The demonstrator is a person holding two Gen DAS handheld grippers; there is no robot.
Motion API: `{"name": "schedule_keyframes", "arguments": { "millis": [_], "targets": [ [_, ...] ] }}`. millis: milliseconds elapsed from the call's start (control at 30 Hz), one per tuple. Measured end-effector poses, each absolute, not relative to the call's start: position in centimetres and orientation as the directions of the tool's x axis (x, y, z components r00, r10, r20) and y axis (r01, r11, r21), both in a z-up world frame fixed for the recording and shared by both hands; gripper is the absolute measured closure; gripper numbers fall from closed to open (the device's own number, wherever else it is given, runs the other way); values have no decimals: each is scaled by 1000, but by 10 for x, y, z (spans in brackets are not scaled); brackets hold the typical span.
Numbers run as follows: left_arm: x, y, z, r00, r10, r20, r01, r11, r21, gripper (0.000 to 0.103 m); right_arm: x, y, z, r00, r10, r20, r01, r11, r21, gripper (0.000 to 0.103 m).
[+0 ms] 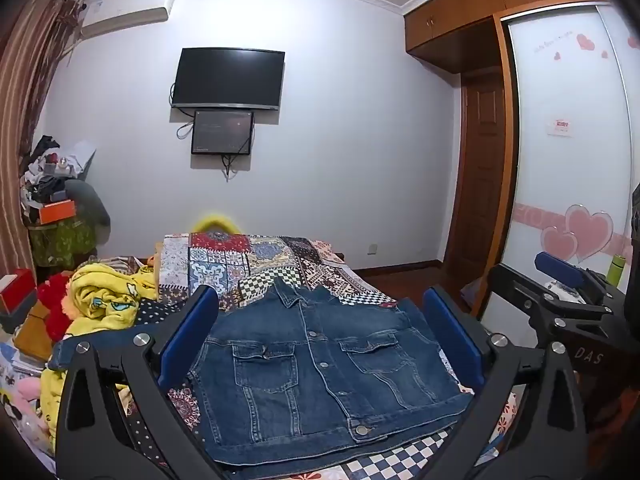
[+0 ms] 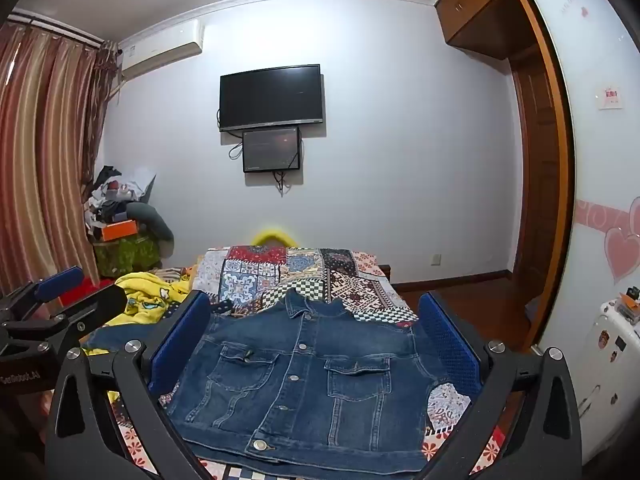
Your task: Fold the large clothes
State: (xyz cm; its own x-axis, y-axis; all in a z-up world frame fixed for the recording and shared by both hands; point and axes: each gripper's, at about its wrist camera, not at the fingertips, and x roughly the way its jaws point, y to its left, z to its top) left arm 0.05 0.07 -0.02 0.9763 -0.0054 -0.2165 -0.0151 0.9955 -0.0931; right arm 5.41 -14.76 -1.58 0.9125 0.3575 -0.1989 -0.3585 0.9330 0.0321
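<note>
Both the left gripper (image 1: 320, 312) and the right gripper (image 2: 316, 320) hang with jaws spread wide and nothing between them, above the patchwork bedspread (image 1: 256, 256), whose near end runs out of frame. On it lies the denim jacket (image 1: 320, 364), front up and buttoned, its sleeves tucked out of sight. The yellow blanket (image 1: 104, 292) at the left is partly hidden behind a gripper finger.

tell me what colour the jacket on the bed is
Dark blue denim jacket with silver metal buttons; it shows best in the left wrist view.
</note>
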Motion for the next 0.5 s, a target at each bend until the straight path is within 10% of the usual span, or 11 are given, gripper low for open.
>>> {"name": "schedule_keyframes", "arguments": {
  "millis": [500],
  "targets": [
    [5,4,-4,976,-18,-219,-4,995,-98,0,54,-148,-15,912,357,-203,-356,933,41,0]
  ]
}}
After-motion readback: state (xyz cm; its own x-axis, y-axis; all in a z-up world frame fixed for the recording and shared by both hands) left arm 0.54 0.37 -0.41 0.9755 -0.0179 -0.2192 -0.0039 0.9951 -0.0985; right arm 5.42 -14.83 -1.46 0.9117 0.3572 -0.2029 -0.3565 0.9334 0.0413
